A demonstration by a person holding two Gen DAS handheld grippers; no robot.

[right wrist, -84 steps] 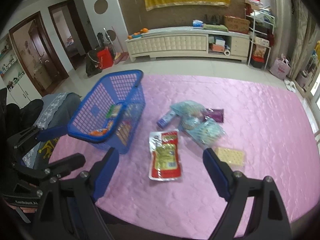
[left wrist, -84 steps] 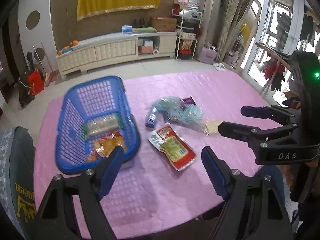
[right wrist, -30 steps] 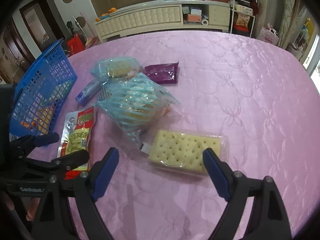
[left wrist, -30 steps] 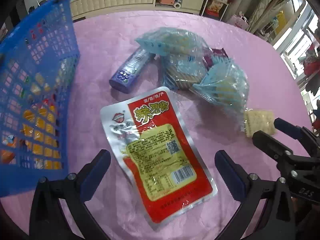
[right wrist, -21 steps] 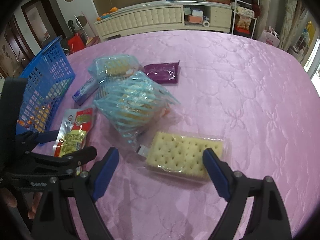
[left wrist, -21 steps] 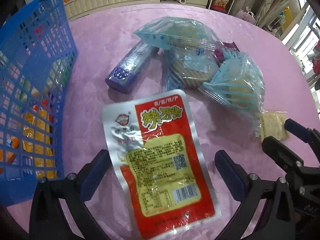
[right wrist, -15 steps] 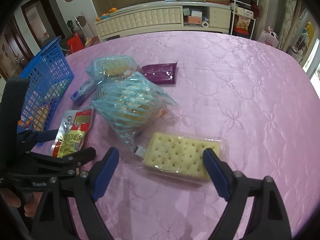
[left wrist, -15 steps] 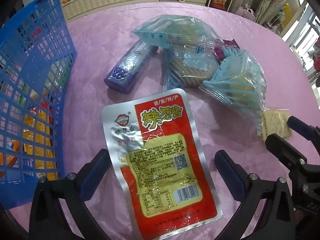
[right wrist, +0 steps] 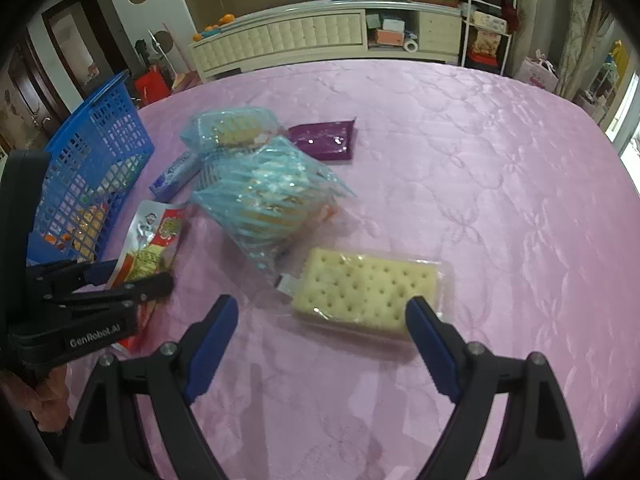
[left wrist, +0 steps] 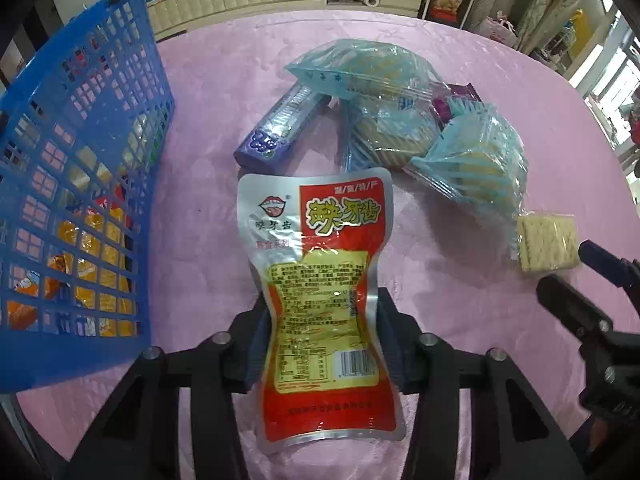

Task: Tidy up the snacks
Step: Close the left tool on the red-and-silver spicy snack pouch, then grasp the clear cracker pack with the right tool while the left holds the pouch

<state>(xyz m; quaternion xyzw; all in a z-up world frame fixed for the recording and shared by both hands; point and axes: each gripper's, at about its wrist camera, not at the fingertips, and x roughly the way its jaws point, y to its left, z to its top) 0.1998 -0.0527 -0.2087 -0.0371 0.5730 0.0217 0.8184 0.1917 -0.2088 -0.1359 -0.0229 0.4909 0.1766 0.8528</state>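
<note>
The left gripper (left wrist: 322, 340) has its fingers clamped on the red-and-silver snack pouch (left wrist: 320, 280), with the blue basket (left wrist: 72, 184) at its 9 o'clock. The right gripper (right wrist: 320, 340) stands spread wide, the cracker pack (right wrist: 360, 288) at its 12 o'clock on the pink worktop (right wrist: 500, 200).

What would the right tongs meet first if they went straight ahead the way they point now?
Probably the cracker pack. It lies on the pink cloth just ahead of the open right tongs, between the tips' lines. Depth is hard to judge through the fisheye.
</note>
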